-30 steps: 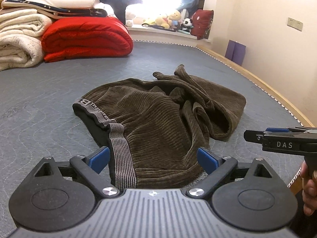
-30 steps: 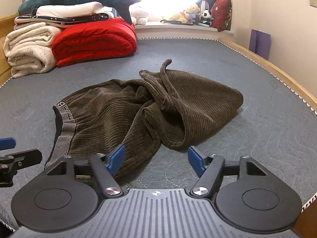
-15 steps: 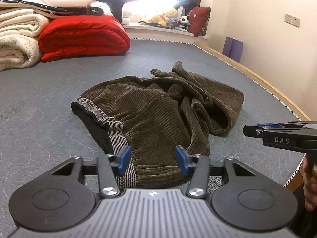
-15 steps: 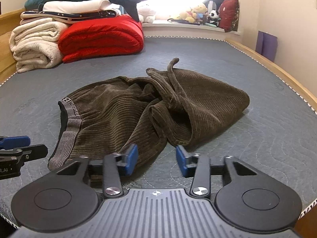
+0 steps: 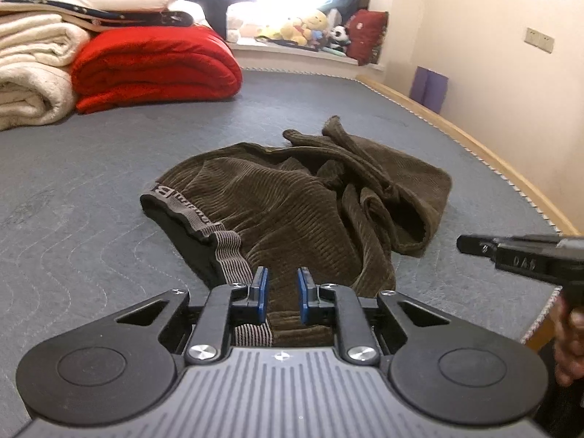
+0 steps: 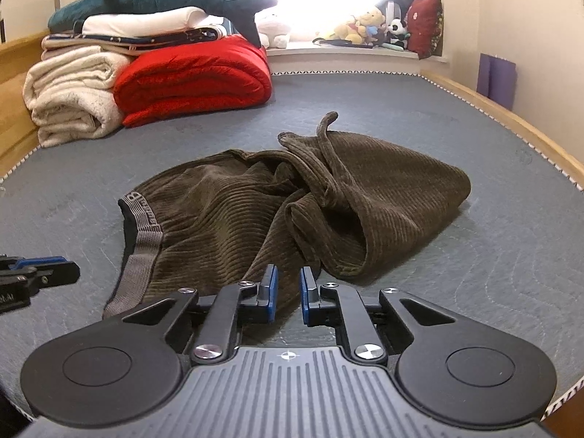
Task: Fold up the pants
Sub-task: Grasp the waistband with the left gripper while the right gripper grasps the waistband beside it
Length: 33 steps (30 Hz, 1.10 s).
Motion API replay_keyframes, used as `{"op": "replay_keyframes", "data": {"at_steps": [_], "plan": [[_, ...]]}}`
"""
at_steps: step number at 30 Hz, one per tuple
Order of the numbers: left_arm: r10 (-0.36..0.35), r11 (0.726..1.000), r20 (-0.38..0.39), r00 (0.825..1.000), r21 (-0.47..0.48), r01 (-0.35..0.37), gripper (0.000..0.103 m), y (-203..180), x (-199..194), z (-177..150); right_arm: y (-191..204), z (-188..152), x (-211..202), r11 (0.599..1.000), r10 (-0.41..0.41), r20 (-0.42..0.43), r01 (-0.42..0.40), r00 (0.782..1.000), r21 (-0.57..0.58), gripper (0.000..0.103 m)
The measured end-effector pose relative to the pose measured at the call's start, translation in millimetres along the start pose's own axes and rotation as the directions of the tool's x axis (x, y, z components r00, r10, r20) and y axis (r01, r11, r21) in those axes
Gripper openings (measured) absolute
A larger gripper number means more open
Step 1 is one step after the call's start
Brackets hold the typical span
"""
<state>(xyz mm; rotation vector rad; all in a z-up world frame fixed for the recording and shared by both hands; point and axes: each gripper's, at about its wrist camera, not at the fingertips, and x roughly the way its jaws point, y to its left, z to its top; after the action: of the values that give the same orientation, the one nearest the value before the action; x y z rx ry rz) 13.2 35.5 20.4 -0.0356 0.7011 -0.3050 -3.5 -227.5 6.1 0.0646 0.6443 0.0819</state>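
Pretty clearly a home bedroom: big mattress (image 6: pixel 109 153), folded blankets (image 6: pixel 193 80) at 10 o'clock, plush toys (image 6: pixel 365 25) on the windowsill at 12.

Both wrist cams low over the grey quilted mattress (image 5: pixel 91 168), facing the window end, left cam near the crumpled brown corduroy pants (image 5: pixel 292 204) waistband, right cam (image 6: pixel 328 189) beside, both share pants, red folded blanket (image 6: pixel 193 80)

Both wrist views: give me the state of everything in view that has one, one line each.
pants: crumpled, unfolded, flat on the mattress.
waistband: lying open at the near left edge.
left gripper: jaws narrowed, a gap left, over the near hem.
right gripper: jaws narrowed, a gap left, nothing clamped.
red blanket: folded.
cream blanket: folded, stacked.
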Motion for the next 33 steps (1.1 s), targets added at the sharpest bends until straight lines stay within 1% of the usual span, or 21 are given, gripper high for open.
{"op": "replay_keyframes", "data": {"at_steps": [2,4,6,7,9,10,11,13,14,16,18,20,22,25,26,27,28,30,32,33], "plan": [[-0.042,0.999,-0.026,0.999,-0.005,0.042,0.018,14,1,13,0,1,0,1.0,0.016,0.0,-0.016,1.0,0.01,0.013],[-0.058,0.998,-0.045,0.997,0.007,0.058,0.018,26,8,23,0,3,1,0.999,0.04,-0.004,-0.04,0.999,0.017,0.013],[-0.072,0.997,-0.08,0.994,0.013,0.073,0.018,41,22,29,-1,4,3,0.997,0.07,-0.02,-0.07,0.997,0.029,0.013],[-0.079,0.997,-0.093,0.993,-0.002,0.079,0.019,49,30,30,-2,4,5,0.996,0.087,-0.034,-0.086,0.996,0.038,0.014],[-0.087,0.992,-0.13,0.988,-0.098,0.075,0.02,73,52,26,-2,3,12,0.991,0.123,-0.074,-0.119,0.99,0.061,0.014],[-0.09,0.984,-0.164,0.982,-0.165,0.063,0.02,84,64,23,-3,2,15,0.989,0.136,-0.091,-0.13,0.986,0.072,0.014],[-0.096,0.966,-0.208,0.973,-0.254,0.042,0.021,95,78,20,-3,2,19,0.987,0.149,-0.107,-0.141,0.983,0.083,0.014],[-0.139,0.923,-0.231,0.963,-0.382,0.041,0.027,109,94,15,-1,0,28,0.979,0.185,-0.15,-0.169,0.971,0.111,0.015],[-0.158,0.909,-0.239,0.958,-0.415,0.046,0.028,113,102,14,0,-1,33,0.976,0.2,-0.172,-0.179,0.965,0.126,0.016],[-0.159,0.905,-0.253,0.954,-0.424,0.039,0.038,115,115,15,3,-3,41,0.969,0.224,-0.205,-0.195,0.953,0.154,0.024],[-0.158,0.903,-0.27,0.95,-0.429,0.028,0.043,117,129,14,6,-4,51,0.963,0.236,-0.23,-0.195,0.944,0.188,0.041],[-0.145,0.894,-0.284,0.948,-0.448,0.002,0.049,120,140,12,8,-4,58,0.955,0.249,-0.249,-0.194,0.936,0.226,0.043],[-0.136,0.88,-0.297,0.945,-0.474,-0.023,0.051,125,153,10,9,-5,69,0.944,0.265,-0.271,-0.191,0.925,0.27,0.043],[-0.172,0.862,-0.304,0.937,-0.507,-0.007,0.051,126,170,4,11,-8,86,0.93,0.263,-0.306,-0.156,0.915,0.333,0.044],[-0.175,0.868,-0.293,0.94,-0.496,0.007,0.052,122,172,3,11,-10,93,0.928,0.25,-0.326,-0.131,0.912,0.348,0.044],[-0.178,0.881,-0.286,0.942,-0.473,0.023,0.052,116,173,5,12,-13,100,0.926,0.237,-0.349,-0.102,0.907,0.363,0.044],[-0.183,0.891,-0.283,0.942,-0.452,0.037,0.056,111,176,5,13,-14,106,0.922,0.229,-0.365,-0.081,0.902,0.378,0.044],[-0.174,0.906,-0.27,0.947,-0.42,0.047,0.059,103,181,6,12,-18,117,0.912,0.218,-0.387,-0.046,0.896,0.408,0.044],[-0.162,0.915,-0.265,0.951,-0.402,0.044,0.059,99,181,6,15,-21,123,0.912,0.196,-0.403,-0.015,0.894,0.411,0.044],[-0.149,0.921,-0.267,0.952,-0.389,0.035,0.053,97,181,8,16,-22,126,0.913,0.184,-0.406,-0.002,0.895,0.409,0.044]]}}
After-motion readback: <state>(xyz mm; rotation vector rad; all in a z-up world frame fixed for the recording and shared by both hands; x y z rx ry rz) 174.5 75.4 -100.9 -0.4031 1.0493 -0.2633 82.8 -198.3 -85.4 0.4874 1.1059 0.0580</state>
